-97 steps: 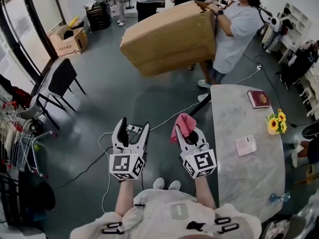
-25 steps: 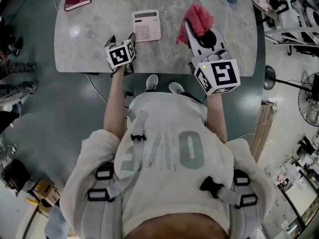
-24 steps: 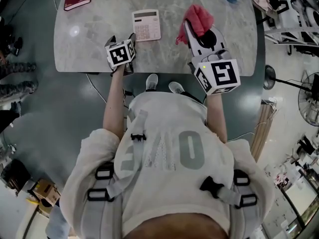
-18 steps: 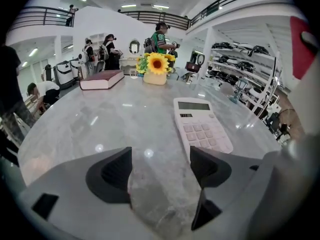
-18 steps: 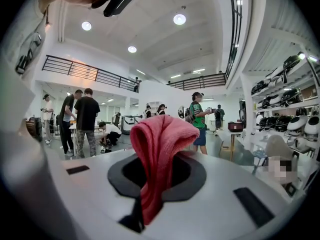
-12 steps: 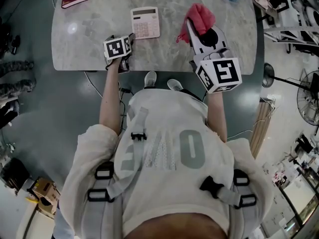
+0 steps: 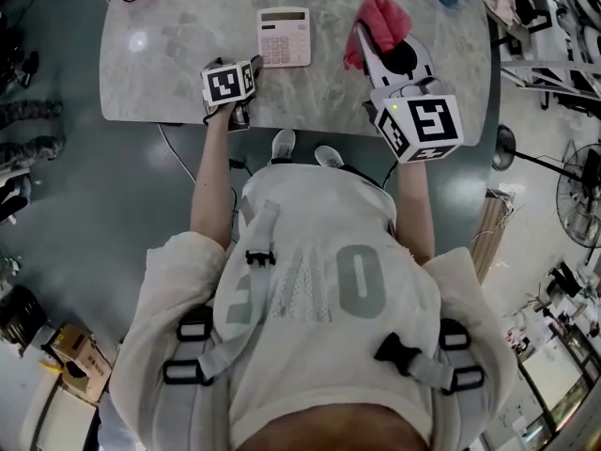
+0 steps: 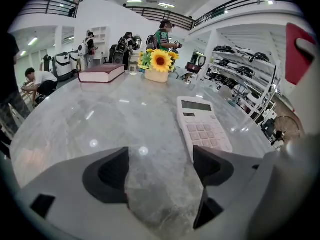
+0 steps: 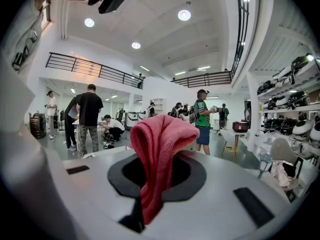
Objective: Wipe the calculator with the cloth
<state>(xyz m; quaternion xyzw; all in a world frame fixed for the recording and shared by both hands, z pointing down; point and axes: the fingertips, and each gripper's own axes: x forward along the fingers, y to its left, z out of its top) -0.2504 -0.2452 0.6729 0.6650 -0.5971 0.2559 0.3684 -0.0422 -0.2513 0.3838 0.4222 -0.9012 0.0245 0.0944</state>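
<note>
While right claw [image 7: 369,38] pinches cloth [image 9: 161,139], left claw [image 8: 160,168] has just opened wider, empty.

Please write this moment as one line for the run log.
left gripper: open, jaws just opening, only table between them, near calculator | right gripper: shut on pink cloth | wipe: not yet started

Marble table in a busy open hall

A dark red book [image 8: 101,73] lies at the far left of the grey marble table [image 7: 169,73], with a pale pot of sunflowers [image 8: 158,64] just right of it. Off to the right stand white shelves [image 8: 240,59] of gear and a pedestal fan [image 7: 580,194]. People [image 9: 89,115] stand about far off under a railed balcony [image 9: 85,66]. A cardboard box [image 7: 73,350] sits on the dark floor, near left.
</note>
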